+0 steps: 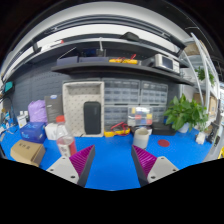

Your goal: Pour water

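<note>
So the tool [113, 165] is sitting wide open with nothing in it, both purple pads [82, 158] facing each other across bare blue worktop [112, 160], and nothing stands between the fingers. Taking the grey cup-looking thing [142, 137] as my landmark: it stands just beyond the right finger, a short light-coloured container with what looks like an open top, upright on the blue surface, and it's the closest thing to the tool on that side. I can't tell whether there's any water in it. Right of that cup there's a red flat item [165, 143] lying on the worktop, and further right and behind it a big leafy green plant [186, 112]. Left of the cup, just past the left finger, there's another small pale container [66, 145], with a white jug or bottle-ish shape [57, 130] behind it, too small to make out properly. Further left still is a cardboard box [27, 152], a blue bin [33, 131] and a purple thing [38, 110] stacked above it. Behind the cup there's a small yellow and red clutter [120, 129] against a grey cabinet wall [125, 100], and a dark shelf [110, 64] runs overhead with bits on it.
</note>
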Motion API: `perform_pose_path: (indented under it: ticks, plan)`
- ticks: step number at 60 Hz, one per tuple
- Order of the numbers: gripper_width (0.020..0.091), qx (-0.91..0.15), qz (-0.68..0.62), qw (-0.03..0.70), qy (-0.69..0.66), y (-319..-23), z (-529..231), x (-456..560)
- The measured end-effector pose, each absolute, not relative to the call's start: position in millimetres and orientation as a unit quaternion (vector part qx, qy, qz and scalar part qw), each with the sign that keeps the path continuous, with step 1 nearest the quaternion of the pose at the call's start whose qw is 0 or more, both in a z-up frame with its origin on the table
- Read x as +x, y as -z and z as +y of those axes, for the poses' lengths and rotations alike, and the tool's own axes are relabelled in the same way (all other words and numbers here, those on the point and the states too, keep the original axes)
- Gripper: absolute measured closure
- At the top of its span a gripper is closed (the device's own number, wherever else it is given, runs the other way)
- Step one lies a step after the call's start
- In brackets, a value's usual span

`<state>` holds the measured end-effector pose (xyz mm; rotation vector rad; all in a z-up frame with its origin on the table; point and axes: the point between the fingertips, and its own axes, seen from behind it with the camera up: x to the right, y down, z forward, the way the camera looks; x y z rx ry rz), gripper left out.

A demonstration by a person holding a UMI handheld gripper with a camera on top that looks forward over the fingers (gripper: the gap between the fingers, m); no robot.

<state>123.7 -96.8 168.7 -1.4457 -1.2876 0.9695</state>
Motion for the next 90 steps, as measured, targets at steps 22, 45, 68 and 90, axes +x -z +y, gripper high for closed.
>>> perform_pose_path:
  ticks: [22,45,68,90]
  plan:
    - [0.0366,-0.562,-0.591,0.391,-0.427,-97,-234,126]
    - [0.0373,-0.551,-0.582,0.4,-0.445,-88,-257,43]
    - [0.0617,-0.518,-0.567,0.426,-0.478,-88,-260,3]
    - [0.0701,-0.52,-0.565,0.395,-0.505,-89,-257,0]
